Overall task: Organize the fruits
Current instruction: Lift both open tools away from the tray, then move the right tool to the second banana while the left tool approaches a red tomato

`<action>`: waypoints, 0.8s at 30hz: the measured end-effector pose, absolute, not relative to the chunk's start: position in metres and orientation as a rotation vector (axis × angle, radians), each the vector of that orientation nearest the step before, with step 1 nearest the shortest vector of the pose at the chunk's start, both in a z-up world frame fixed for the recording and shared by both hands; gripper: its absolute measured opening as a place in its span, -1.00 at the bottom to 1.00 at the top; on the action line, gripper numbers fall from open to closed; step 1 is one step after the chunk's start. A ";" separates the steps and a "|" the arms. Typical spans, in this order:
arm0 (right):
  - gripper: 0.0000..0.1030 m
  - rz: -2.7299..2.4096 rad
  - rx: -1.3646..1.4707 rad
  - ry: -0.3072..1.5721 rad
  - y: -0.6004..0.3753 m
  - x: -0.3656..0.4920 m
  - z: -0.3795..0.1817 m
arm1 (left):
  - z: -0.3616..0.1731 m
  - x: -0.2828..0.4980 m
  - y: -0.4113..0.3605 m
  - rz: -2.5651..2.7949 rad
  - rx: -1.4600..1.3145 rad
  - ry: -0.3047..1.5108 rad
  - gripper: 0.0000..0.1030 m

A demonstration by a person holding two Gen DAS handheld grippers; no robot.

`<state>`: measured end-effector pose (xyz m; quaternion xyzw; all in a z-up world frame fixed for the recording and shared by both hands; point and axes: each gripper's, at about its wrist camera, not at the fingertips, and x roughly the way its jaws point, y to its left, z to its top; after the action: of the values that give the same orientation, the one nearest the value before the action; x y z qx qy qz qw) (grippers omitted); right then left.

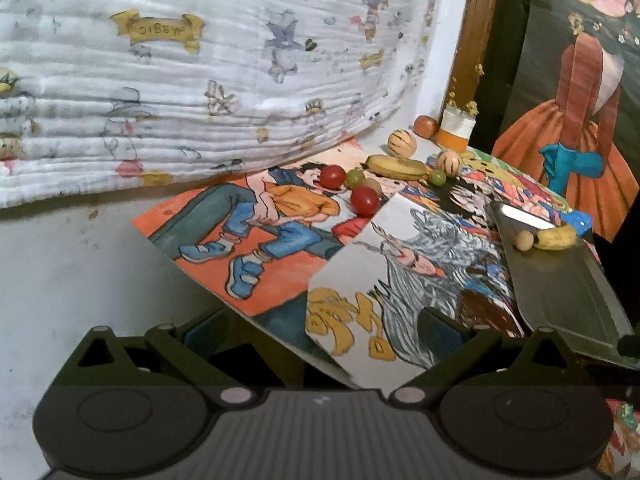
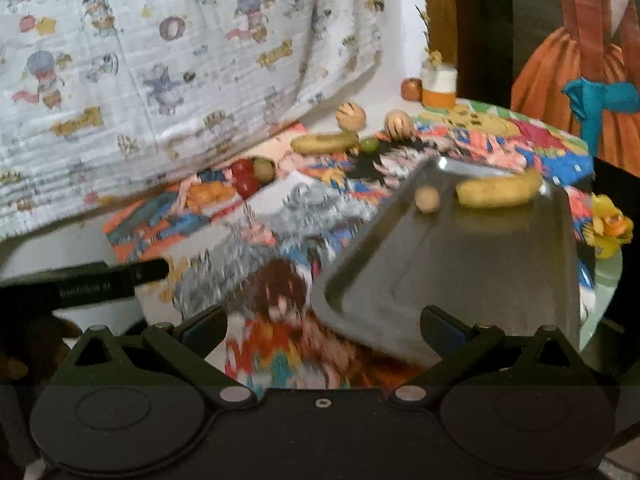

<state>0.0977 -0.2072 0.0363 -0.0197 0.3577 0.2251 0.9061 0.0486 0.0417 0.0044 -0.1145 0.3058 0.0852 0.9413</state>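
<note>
Both grippers, left gripper (image 1: pixel 320 326) and right gripper (image 2: pixel 324 322), hanging wide apart, holding nothing; metal tray (image 2: pixel 460 280) carrying banana (image 2: pixel 498 190) and small round fruit (image 2: pixel 427 199), other fruits (image 1: pixel 362 186) sitting loose on drawings (image 1: pixel 260 236)

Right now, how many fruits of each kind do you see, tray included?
Bananas: 2, one on the tray, one off it
Red grapes: 2
Green grapes: 2
Striped round fruits: 2
Small tan fruit: 1
Orange-red fruit: 1
Total: 10
</note>
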 end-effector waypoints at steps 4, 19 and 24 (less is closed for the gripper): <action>0.99 0.490 -0.047 0.729 -0.197 0.124 0.045 | 0.007 0.057 0.047 0.173 -0.231 0.603 0.99; 0.99 0.570 0.072 0.817 -0.170 0.252 0.064 | 0.011 0.118 0.050 0.131 -0.188 0.565 0.99; 0.99 0.579 0.115 0.880 -0.160 0.288 0.054 | 0.009 0.141 0.045 0.100 -0.161 0.562 0.99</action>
<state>0.2884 -0.1604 0.0538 0.0547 0.4196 0.2764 0.8629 0.1406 0.0449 0.0088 -0.0796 0.2771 0.0493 0.9563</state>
